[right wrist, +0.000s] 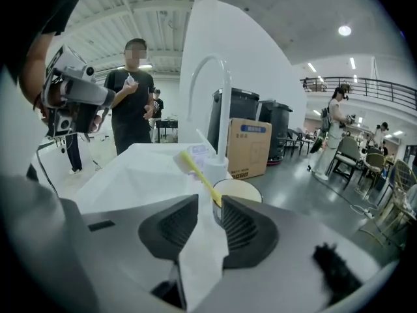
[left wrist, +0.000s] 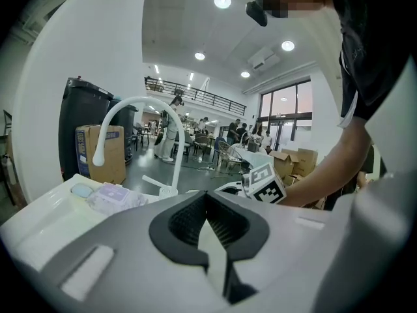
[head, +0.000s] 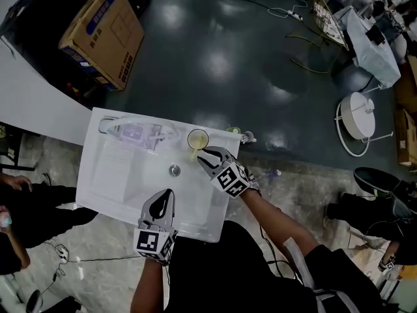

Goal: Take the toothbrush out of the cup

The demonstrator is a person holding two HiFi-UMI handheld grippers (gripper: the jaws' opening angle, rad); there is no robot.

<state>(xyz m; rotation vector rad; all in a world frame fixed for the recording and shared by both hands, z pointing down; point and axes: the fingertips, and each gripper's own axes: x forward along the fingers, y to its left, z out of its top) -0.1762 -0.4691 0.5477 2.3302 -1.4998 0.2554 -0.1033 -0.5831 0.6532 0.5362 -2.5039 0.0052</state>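
the right gripper (right wrist: 208, 201) sits just short of the cup (right wrist: 238, 191) at the centre of its view, jaws well apart and holding nothing. the yellow brush (right wrist: 199, 175) stands in the cup, leaning to upper left, its stem just past the jaw tips. to do this well, ease forward so the stem lies between both pads above the rim, close squarely, then lift along the lean so the cup doesn't tip. the left gripper (left wrist: 207, 194) is closed and empty, low in the head view. only the brush shows in the cup; the sink (head: 111, 175) holds a packet (head: 133, 134) at upper left.
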